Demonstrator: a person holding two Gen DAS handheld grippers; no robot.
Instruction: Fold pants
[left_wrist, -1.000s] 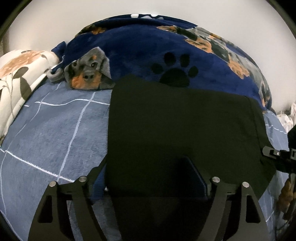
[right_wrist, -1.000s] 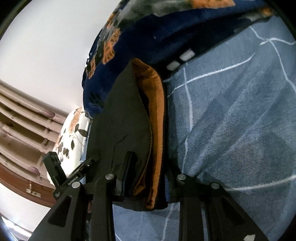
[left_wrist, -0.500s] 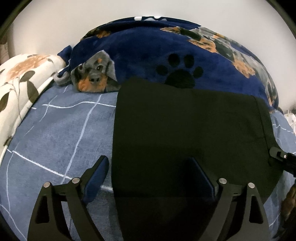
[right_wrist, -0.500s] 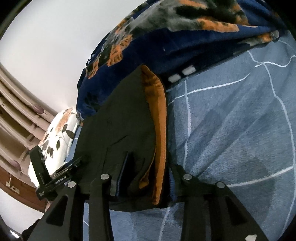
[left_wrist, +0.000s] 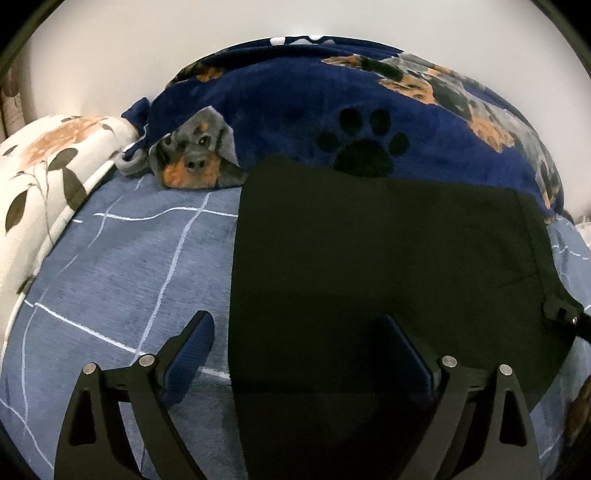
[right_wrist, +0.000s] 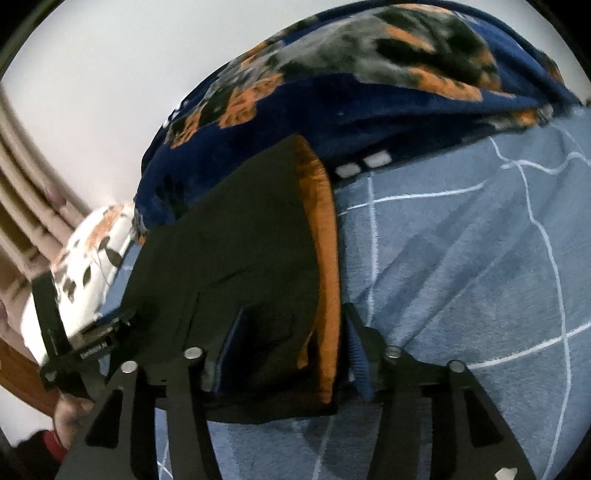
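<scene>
The black pants (left_wrist: 376, 266) lie folded into a flat rectangle on the blue checked bed cover (left_wrist: 122, 266). In the right wrist view the pants (right_wrist: 236, 258) show an orange lining (right_wrist: 325, 258) along their right edge. My left gripper (left_wrist: 299, 354) is open, its jaws straddling the pants' near left corner: the left finger (left_wrist: 188, 354) rests on the cover, the right finger (left_wrist: 406, 358) over the cloth. My right gripper (right_wrist: 291, 350) is open around the pants' near edge with the orange lining between its jaws.
A navy dog-print fleece blanket (left_wrist: 369, 107) is heaped behind the pants against the white wall. A white floral pillow (left_wrist: 44, 173) lies at the left. The left gripper's body shows in the right wrist view (right_wrist: 74, 347), beside a wooden headboard (right_wrist: 22, 177).
My left gripper has opened and let go of the pants' corner. My right gripper's jaws have spread apart around the orange-lined edge. Both views have shifted slightly.
</scene>
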